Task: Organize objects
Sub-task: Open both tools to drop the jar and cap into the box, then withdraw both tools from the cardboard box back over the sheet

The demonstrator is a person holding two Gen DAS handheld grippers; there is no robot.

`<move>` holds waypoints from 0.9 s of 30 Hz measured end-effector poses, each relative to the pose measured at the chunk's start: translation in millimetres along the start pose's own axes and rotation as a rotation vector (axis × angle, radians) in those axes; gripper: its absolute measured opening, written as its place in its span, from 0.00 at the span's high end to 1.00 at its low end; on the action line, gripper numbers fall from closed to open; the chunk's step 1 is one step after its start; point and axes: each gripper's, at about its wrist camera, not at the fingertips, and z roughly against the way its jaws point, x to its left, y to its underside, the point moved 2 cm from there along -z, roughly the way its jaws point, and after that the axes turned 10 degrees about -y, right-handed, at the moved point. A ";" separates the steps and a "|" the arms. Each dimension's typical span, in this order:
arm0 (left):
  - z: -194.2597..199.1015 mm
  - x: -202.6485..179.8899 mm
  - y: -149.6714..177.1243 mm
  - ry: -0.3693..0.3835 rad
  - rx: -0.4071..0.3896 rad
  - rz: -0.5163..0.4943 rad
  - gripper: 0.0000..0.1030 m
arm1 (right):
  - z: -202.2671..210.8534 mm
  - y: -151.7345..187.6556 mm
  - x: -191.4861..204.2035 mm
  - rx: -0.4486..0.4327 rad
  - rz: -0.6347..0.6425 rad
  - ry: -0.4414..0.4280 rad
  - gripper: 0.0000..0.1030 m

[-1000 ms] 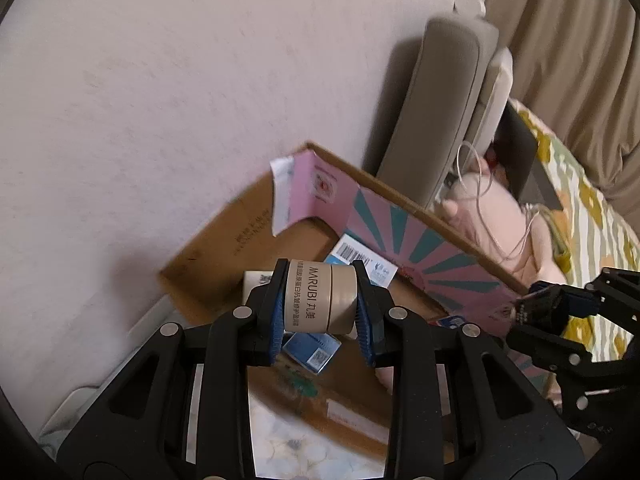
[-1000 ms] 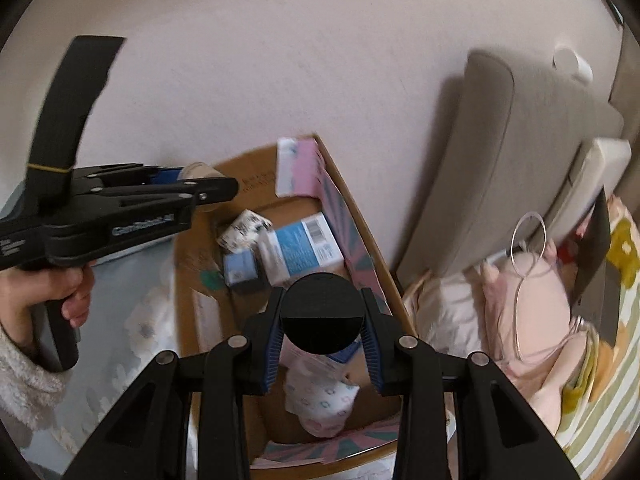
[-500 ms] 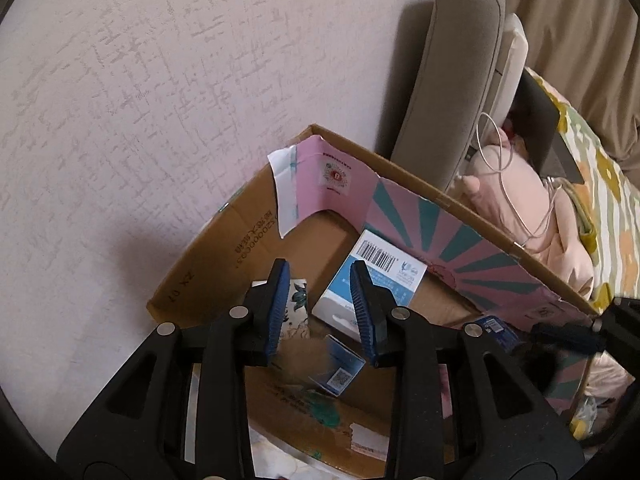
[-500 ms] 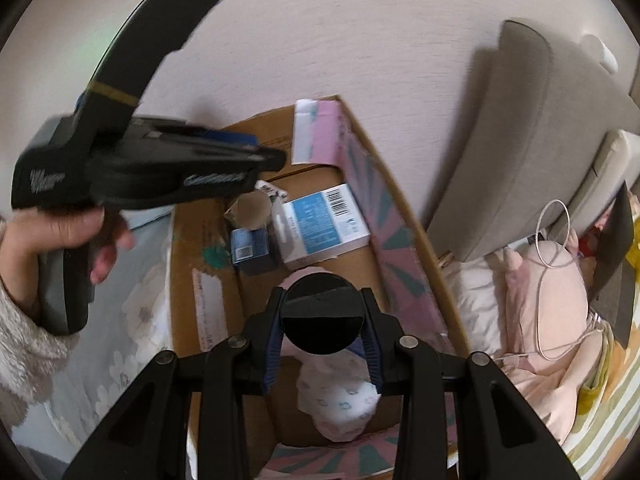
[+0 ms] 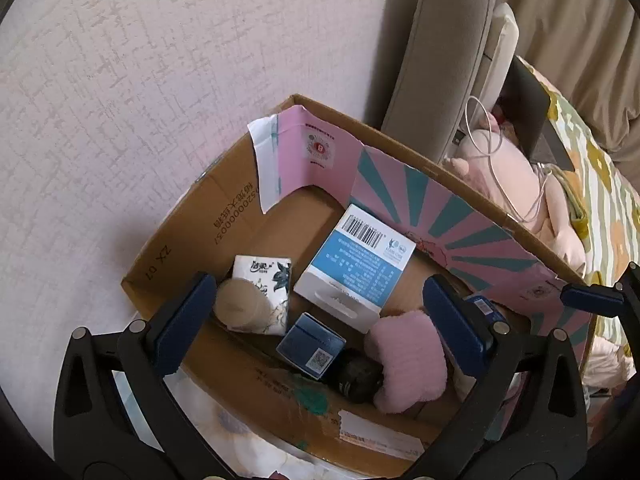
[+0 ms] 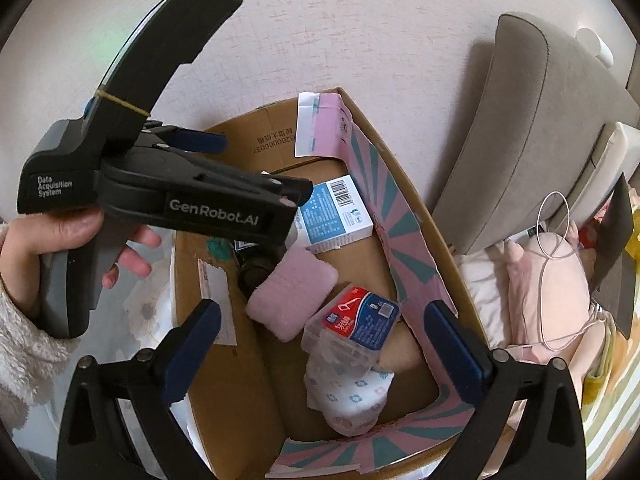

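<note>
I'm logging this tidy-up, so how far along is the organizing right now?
Done: the cardboard box already holds the beige jar, tissue pack, blue-and-white carton, pink cloth and dark jar.
In hand: nothing; the left gripper and right gripper have just been opening and stand empty over the box.
Left: no loose items show in these views.

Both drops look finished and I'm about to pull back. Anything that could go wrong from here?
1. The left gripper and right gripper, both open and empty, hang low inside the cardboard box; a sideways pull-out could catch its walls.
2. The beige jar lies on its side on the tissue pack beside a left finger; a nudge might roll it.
</note>
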 end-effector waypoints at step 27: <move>130.4 53.0 20.8 -0.072 -0.155 0.214 0.00 | 46.4 -21.9 34.0 -0.078 0.066 0.002 0.02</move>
